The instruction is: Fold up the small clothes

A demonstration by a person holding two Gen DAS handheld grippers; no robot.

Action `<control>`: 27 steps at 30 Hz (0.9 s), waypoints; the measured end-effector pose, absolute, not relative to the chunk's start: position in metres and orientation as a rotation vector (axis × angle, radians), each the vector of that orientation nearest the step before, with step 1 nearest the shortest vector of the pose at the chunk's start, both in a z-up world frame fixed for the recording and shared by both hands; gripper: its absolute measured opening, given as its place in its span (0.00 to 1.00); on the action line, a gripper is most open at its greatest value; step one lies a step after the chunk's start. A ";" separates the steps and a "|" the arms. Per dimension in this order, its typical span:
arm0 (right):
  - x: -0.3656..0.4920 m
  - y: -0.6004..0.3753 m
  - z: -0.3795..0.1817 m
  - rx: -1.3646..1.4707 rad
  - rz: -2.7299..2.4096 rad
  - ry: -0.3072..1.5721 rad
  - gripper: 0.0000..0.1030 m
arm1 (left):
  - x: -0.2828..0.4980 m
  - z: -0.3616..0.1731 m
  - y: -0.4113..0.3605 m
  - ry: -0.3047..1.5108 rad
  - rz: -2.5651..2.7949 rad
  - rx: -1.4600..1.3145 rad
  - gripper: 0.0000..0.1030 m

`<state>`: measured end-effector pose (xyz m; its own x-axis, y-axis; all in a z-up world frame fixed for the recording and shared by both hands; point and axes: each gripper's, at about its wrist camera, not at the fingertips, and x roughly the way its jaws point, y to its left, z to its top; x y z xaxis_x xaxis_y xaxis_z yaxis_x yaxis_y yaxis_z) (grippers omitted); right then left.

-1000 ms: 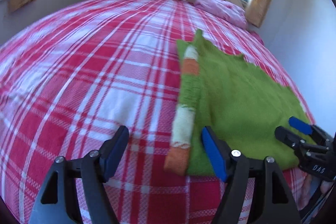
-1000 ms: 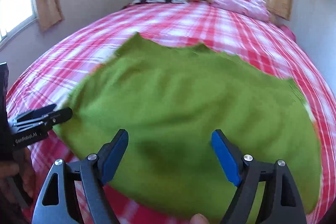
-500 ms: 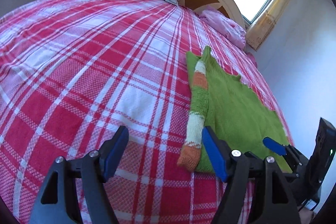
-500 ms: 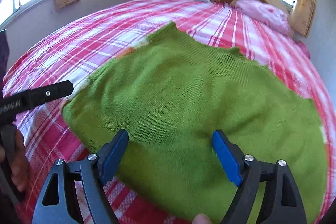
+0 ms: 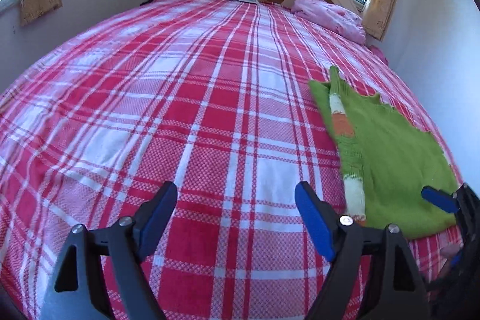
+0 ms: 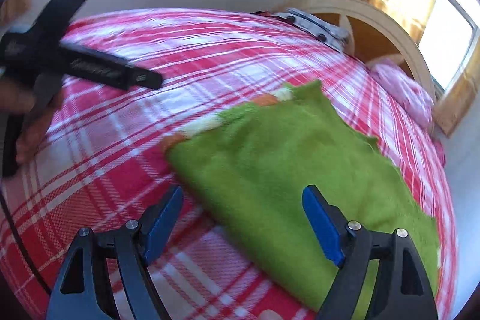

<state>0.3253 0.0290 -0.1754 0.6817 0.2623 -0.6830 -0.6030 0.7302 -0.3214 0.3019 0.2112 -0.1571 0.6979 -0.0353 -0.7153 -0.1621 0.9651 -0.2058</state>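
Green knit sweater (image 6: pixel 300 170) lies flat on the plaid bed (image 5: pixel 180 125), toward its right side; one sleeve (image 5: pixel 345 140), striped orange and white, is folded in along its left edge; left gripper (image 5: pixel 237 218) over bare bedspread beside it, jaws wide and just opened further, nothing between them; right gripper (image 6: pixel 243 218) above the near hem, jaws wide, empty. Judgement: fabric soft, light, limp, likely to sag and stretch if lifted by one point; best pinched at hem corners or shoulder edge, both layers together.
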 end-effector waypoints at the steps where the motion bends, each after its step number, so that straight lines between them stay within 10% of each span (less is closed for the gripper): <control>1: 0.323 0.033 -0.176 -0.585 0.521 0.647 0.80 | 0.305 -0.158 0.212 0.809 0.054 -0.273 0.81; 27: 0.327 0.065 -0.200 -0.741 0.416 0.572 0.50 | 0.454 -0.161 0.165 0.829 -0.478 -0.544 0.81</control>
<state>0.3271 0.0654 -0.1999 0.7710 0.1531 -0.6182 -0.5411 0.6695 -0.5090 0.4543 0.1648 -0.1614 0.5864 -0.5909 -0.5540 0.1834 0.7630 -0.6198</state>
